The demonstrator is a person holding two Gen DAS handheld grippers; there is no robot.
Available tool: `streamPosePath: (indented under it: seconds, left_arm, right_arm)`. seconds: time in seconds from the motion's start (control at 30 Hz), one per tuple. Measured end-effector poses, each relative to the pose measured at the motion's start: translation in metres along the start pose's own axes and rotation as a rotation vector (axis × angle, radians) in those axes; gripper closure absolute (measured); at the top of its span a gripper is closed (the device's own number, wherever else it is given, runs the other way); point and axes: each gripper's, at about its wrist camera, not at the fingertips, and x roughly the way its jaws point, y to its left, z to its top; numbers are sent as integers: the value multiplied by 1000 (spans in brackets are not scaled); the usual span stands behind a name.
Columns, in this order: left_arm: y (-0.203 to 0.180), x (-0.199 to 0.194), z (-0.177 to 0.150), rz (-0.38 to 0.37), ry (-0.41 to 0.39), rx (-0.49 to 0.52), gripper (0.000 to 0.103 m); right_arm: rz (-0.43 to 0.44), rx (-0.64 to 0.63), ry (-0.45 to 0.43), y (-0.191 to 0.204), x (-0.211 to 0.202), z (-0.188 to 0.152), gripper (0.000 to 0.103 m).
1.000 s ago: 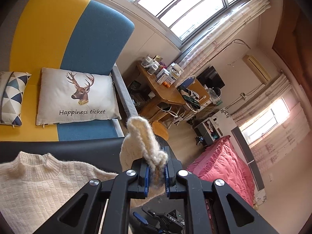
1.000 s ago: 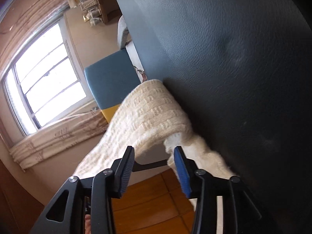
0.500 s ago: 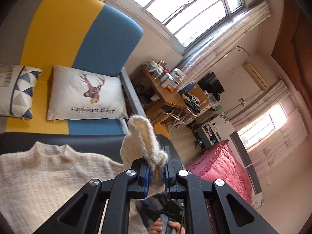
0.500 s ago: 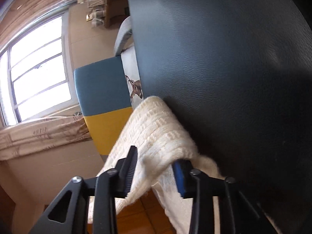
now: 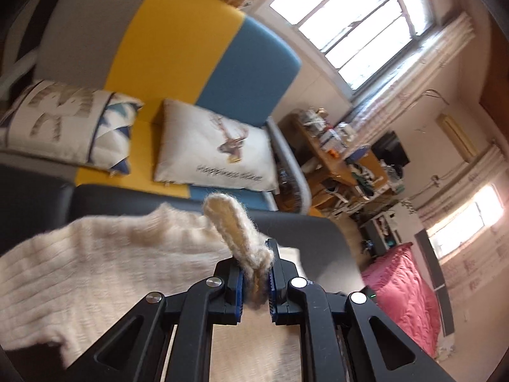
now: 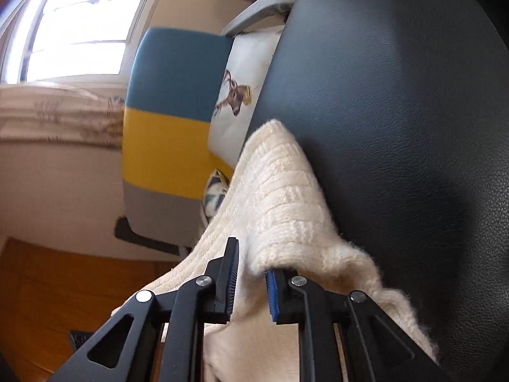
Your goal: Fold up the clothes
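Pinching sweater (image 5: 105, 273) | left gripper (image 5: 256, 281) clamps upright cuff | right gripper (image 6: 251, 281) fingers just closing on hem

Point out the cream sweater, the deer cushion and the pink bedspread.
cream sweater (image 5: 95, 273): left wrist view, on the knitted body spread over the dark surface.
deer cushion (image 5: 219, 149): left wrist view, on the white cover beside the deer print.
pink bedspread (image 5: 404, 289): left wrist view, on its ruffled top.
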Motion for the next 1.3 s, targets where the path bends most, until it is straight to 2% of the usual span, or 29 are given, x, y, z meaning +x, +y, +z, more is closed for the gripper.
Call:
streamPosePath:
  seconds: [0.07,0.33,0.47,0.6,0.7,0.8,1.03,1.13,1.2,1.3]
  left_arm:
    - [25,4,-11,41,23,-30,91]
    - [105,19,-57,130,90,-147,91]
    - [126,29,-70,150,120,-179,91]
    - [139,38,-78,183,147,-196,91]
    - [151,38,-82,154,175,-254,90]
    - [162,33,-83,103,194,-319,88]
    - [167,18,-75,-13,191,-397,87]
    - [169,8,-72,78,183,-360,87]
    - [177,3,-74,123,185,-380,86]
    - [189,0,-80,102,193,-426,79]
  right_arm:
    - [-40,-32,21,-1,5,-7,88]
    - [-151,-163,69,-2,12,-28,88]
    - [-122,-162,69,-3,8,-27,85]
    - [-127,-155,70,-1,10,-24,85]
    - [-112,-127,78,-4,9,-22,79]
    - [-112,-117,83,-5,9,-20,78]
    - [-116,-166,86,6,5,-22,76]
    - [-138,-172,102,2,8,-23,76]
    - [-162,-198,99,2,9,-25,76]
    - [-175,-217,104,2,12,-28,76]
